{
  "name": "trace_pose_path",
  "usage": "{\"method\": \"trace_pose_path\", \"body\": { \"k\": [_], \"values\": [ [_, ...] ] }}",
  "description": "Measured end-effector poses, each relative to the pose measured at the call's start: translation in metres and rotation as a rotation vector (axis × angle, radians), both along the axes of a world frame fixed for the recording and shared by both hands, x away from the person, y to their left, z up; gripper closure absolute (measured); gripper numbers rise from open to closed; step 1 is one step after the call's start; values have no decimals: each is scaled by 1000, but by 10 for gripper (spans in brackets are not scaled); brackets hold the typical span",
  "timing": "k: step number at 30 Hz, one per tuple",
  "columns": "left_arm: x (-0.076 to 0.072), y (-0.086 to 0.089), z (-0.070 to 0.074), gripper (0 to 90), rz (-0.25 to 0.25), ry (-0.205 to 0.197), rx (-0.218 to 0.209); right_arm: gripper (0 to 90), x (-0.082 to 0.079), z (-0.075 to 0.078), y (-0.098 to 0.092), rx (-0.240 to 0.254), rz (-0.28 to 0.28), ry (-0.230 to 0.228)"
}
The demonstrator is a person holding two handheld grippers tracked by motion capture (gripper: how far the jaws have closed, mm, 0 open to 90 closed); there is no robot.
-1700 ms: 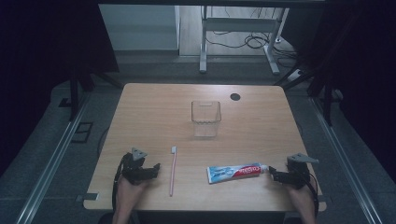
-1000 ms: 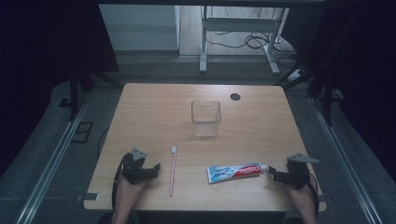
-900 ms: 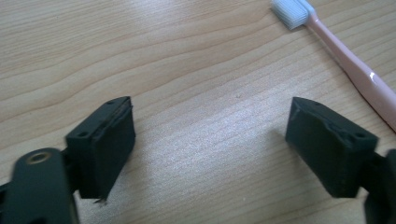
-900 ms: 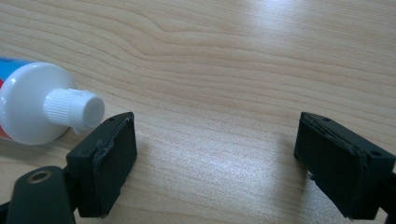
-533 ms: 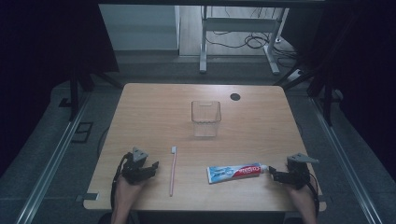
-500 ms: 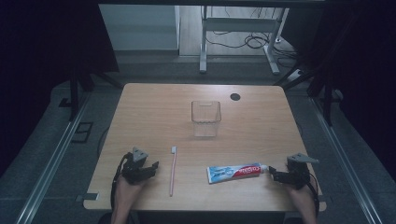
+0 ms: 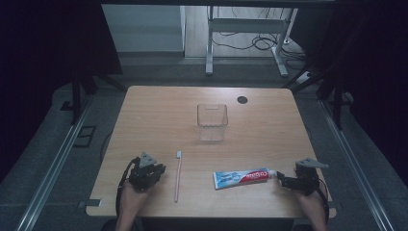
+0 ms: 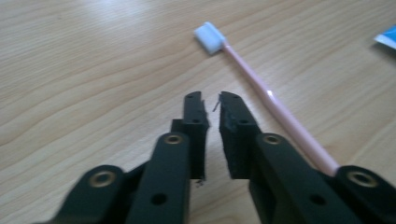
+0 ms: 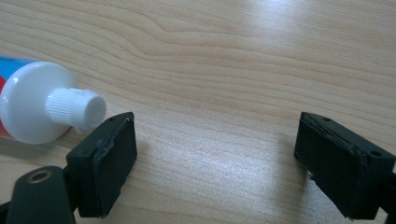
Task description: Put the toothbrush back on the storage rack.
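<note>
At the near left of the desk [image 7: 144, 120], the left tongs [image 7: 159, 169] rest in the person's left hand [image 7: 131, 199] and point toward the far right. Their jaws have just been closing and now stand almost together, with a thin gap between the pads and nothing in it; the left gripper view shows bare wood under the left tongs' tips.

Just to the right lies the pink toothbrush [image 7: 177, 175], flat on the desk, its white head [image 8: 209, 38] at the far end and its handle running back toward the near edge. It lies just beside the left tongs, apart from them; whether the handle's near end brushes the gripper body is hard to tell from the left gripper view.

Farther back, near the middle of the desk, stands a clear plastic container [image 7: 212, 121], upright and well apart from both tongs. A dark round hole [image 7: 242, 99] sits behind it to the right.

Right of the toothbrush lies the toothpaste tube [image 7: 243, 177], flat, its white cap [image 9: 78, 108] pointing right.

The right tongs [image 7: 281, 180] are at the near right, wide open, gripping nothing. The cap lies just outside one jaw, close to it.
</note>
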State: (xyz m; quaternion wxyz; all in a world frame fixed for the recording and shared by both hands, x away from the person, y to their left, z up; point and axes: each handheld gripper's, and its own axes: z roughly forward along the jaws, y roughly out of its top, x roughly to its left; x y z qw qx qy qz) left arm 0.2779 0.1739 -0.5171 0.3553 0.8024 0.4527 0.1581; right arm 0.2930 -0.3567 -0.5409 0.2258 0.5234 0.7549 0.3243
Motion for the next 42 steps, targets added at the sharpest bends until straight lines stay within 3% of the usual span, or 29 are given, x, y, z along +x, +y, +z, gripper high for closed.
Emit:
{"method": "trace_pose_path", "body": {
  "k": [3, 8, 17, 23, 28, 42],
  "values": [
    [-1, -4, 1, 893, -25, 17, -12, 129, 0, 0, 0, -1, 3, -1],
    [-3, -14, 3, 896, -70, 27, -35, 129, 0, 0, 0, -1, 9, -2],
    [-8, -30, 2, 896, -126, 35, -19, 129, 0, 0, 0, -1, 13, -1],
    [-12, -39, -2, 896, -159, 55, -25, 128, 0, 0, 0, -1, 14, -1],
    [-15, -50, -5, 896, -193, 71, -7, 129, 0, 0, 0, -2, 14, -1],
    [-21, -50, -8, 896, -188, 114, 12, 129, 0, 0, 0, -2, 14, -1]
  ]
}}
